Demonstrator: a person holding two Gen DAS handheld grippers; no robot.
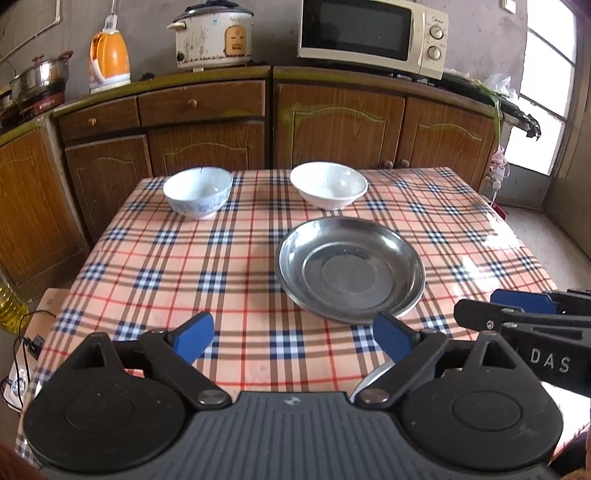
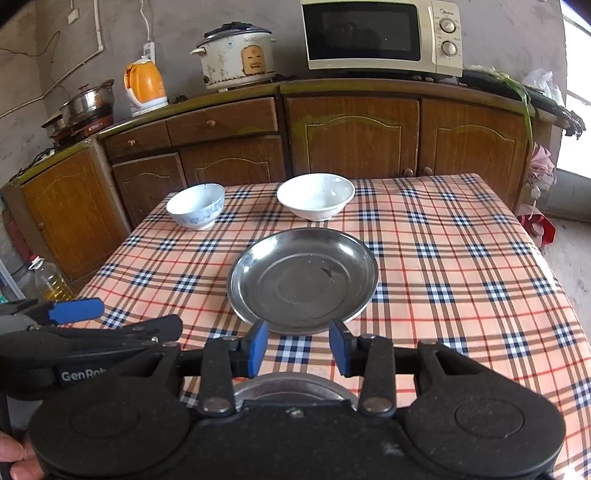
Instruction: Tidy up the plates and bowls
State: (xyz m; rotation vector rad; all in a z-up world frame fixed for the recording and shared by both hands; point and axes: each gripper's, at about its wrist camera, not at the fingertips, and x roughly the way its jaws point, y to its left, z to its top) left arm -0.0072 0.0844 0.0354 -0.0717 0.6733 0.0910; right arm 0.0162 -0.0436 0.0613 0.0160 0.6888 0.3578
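Two grippers hang over the near edge of the worktop, and neither has hold of anything. The left gripper has its blue fingers spread very wide, with only the checked cloth between them. The right gripper has its fingers about half open; nothing is pressed between them, though the near rim of the steel plate shows just beyond the tips. A second metal rim shows directly under the right gripper, close to its body; I cannot tell what dish it belongs to. The steel plate lies flat and empty near the middle of the worktop, in front of the right gripper. Behind it, at the far edge, stand two bowls well apart from each other: a wide white bowl just behind the plate, and a smaller bowl with blue pattern to its left. Both stand upright and look empty. Further back is a wooden cabinet carrying a microwave, a rice cooker and an orange kettle.
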